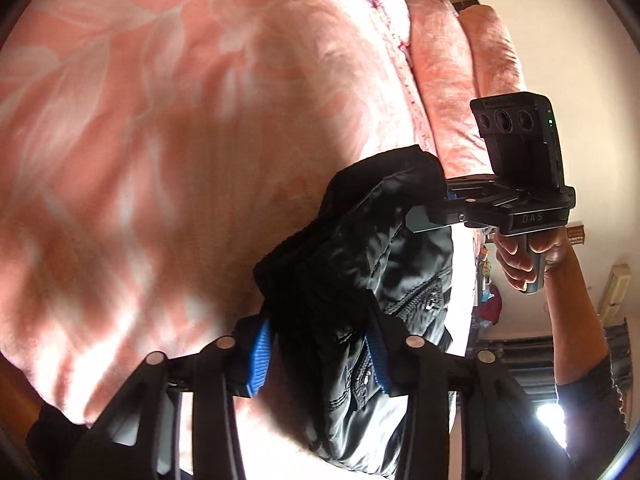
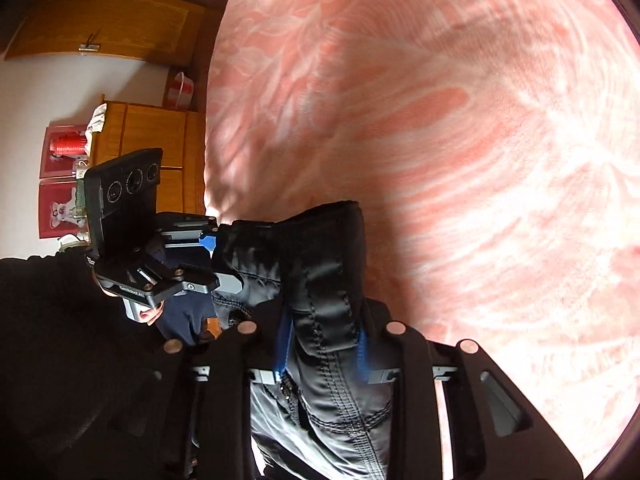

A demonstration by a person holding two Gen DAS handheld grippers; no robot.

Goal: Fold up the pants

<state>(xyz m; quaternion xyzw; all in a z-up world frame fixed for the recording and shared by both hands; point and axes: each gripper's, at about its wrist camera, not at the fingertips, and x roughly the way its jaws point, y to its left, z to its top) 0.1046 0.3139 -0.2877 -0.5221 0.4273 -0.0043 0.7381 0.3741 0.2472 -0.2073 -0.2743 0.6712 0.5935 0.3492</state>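
Black shiny pants (image 1: 360, 264) with stitched seams hang bunched in the air above a pink bedspread (image 1: 140, 140). My left gripper (image 1: 320, 356) is shut on the pants' waistband, its blue pads (image 1: 259, 356) pressed on either side. My right gripper (image 1: 430, 208) shows in the left wrist view, clamped on the other end of the waistband. In the right wrist view my right gripper (image 2: 322, 354) is shut on the pants (image 2: 328, 280), and the left gripper (image 2: 212, 258) grips the cloth to the left. The legs hang out of sight.
The pink leaf-patterned bedspread (image 2: 440, 120) fills the space below. Folded pink quilts (image 1: 460, 80) lie at the bed's head. A wooden cabinet (image 2: 156, 140) and wooden door (image 2: 112, 20) stand beside the bed. A bright window (image 1: 552, 416) is at right.
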